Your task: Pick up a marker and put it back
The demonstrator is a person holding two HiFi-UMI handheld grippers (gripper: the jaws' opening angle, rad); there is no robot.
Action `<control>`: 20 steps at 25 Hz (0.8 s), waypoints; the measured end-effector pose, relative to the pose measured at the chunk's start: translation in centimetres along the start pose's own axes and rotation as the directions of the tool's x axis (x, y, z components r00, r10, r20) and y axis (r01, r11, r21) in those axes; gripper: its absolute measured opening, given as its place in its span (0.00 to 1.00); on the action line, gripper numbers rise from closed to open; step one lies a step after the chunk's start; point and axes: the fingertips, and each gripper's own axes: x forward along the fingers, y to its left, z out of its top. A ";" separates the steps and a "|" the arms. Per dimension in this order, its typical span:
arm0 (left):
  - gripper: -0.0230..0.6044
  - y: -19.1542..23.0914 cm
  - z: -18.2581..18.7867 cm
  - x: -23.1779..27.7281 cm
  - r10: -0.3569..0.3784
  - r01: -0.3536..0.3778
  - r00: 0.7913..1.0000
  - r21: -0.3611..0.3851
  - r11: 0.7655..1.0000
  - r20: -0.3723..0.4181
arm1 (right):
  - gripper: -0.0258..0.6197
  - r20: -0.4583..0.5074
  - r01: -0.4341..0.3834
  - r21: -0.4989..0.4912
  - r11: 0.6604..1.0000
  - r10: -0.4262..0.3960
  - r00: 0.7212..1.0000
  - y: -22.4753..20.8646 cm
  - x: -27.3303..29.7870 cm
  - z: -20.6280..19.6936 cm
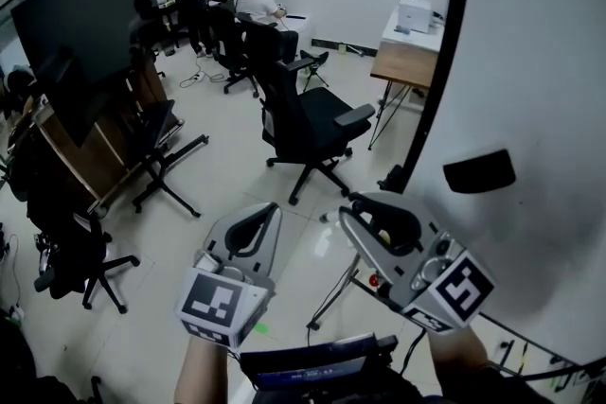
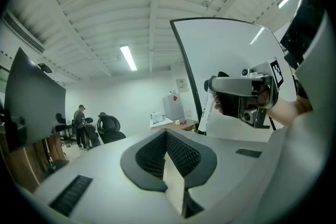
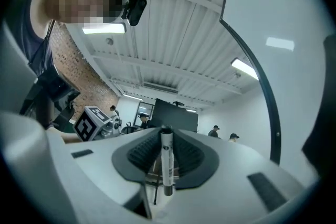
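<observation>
As viewed along its jaws, found right gripper [image 3: 166, 139] pinching marker [image 3: 167, 162], upright between the pads, both ends sticking out. Noted left gripper [image 2: 166, 136] pressed together at the tips, nothing between. Recorded both side by side near whiteboard [image 1: 530, 61].

Marker [image 3: 167, 152]: slim white barrel with small dark print and a dark lower end. It stands upright in mid-air, clamped between the dark ribbed fingers [image 3: 140, 155] of the right gripper [image 3: 166, 164], both ends protruding.
</observation>
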 end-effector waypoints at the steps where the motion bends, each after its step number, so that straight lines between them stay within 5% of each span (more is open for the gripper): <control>1: 0.04 -0.2 0.1 -0.1 0.009 -0.009 1.000 0.003 1.000 -0.003 | 0.18 -0.004 -0.011 0.004 1.000 0.011 1.000 0.1 -0.2 -0.2; 10: 0.04 -1.9 -0.3 -1.7 0.148 -0.147 0.988 0.021 0.989 -0.053 | 0.18 0.019 -0.169 0.065 0.983 0.169 0.986 1.0 -1.8 -1.2; 20: 0.04 -1.2 -2.1 -6.6 0.352 -0.354 0.925 0.008 0.935 -0.140 | 0.18 -0.007 -0.358 0.187 0.915 0.366 0.931 4.0 -0.5 -5.4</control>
